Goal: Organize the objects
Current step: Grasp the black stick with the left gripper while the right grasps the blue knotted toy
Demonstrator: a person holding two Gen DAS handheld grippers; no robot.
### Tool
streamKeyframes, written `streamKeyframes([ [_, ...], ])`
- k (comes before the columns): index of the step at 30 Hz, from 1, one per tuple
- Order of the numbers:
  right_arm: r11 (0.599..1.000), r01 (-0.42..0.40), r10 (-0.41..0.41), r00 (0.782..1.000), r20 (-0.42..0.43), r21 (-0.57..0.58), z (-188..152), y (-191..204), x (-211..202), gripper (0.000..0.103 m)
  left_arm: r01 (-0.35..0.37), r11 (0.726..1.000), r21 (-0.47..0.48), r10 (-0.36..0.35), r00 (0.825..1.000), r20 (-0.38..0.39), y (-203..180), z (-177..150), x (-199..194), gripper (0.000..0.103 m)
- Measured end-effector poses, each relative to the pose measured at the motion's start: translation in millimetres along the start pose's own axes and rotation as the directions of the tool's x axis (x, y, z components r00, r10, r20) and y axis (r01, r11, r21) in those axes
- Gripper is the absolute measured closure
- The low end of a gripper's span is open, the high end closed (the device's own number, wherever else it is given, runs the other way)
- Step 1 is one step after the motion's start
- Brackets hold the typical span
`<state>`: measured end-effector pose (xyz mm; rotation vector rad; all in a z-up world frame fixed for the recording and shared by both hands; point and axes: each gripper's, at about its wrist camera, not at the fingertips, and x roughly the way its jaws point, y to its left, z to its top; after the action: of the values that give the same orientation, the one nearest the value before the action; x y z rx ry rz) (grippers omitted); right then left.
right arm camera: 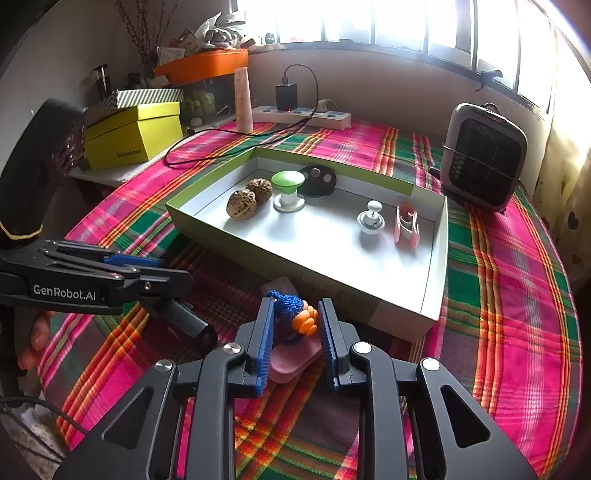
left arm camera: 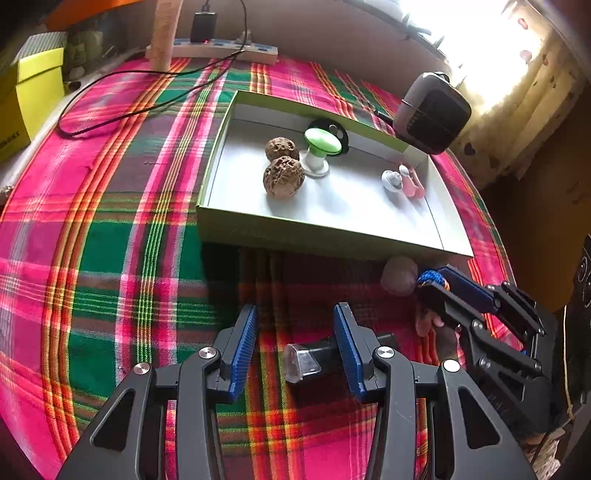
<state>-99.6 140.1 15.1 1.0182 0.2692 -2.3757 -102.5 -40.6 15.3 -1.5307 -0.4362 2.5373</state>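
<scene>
The right gripper (right arm camera: pixel 293 332) is closing its jaws on a knitted toy (right arm camera: pixel 295 314) just before the box (right arm camera: pixel 436 258), needing a lift inside; the left gripper (left arm camera: pixel 295 347) is hanging open.

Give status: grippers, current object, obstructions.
Right gripper shut on blue-orange knit toy. Left gripper open over black flashlight, not gripping. Tray ahead, near wall to clear.

Bright window (right arm camera: pixel 406 22) above a grey wall (right arm camera: pixel 388 85); plaid-covered table (right arm camera: pixel 498 295) below.
</scene>
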Motion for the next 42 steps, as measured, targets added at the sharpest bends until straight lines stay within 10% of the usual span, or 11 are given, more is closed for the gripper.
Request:
streamKeyframes([
  [16,0.998,-0.037,0.034,0.998,0.049,0.057,-12,4,-32,0.078,0.063,0.996,0.060,-0.063,0.998,0.011,4,-17,-18,0.061],
  [25,0.992,-0.058,0.051,0.997,0.060,0.109,-30,9,-41,0.078,0.118,0.949,0.293,-0.131,0.991,0.024,-25,-29,-27,0.056],
  [42,0.990,-0.066,0.062,0.997,0.036,0.124,-41,15,-35,0.078,0.037,0.907,0.420,-0.050,0.999,0.019,-39,-42,-6,0.056],
])
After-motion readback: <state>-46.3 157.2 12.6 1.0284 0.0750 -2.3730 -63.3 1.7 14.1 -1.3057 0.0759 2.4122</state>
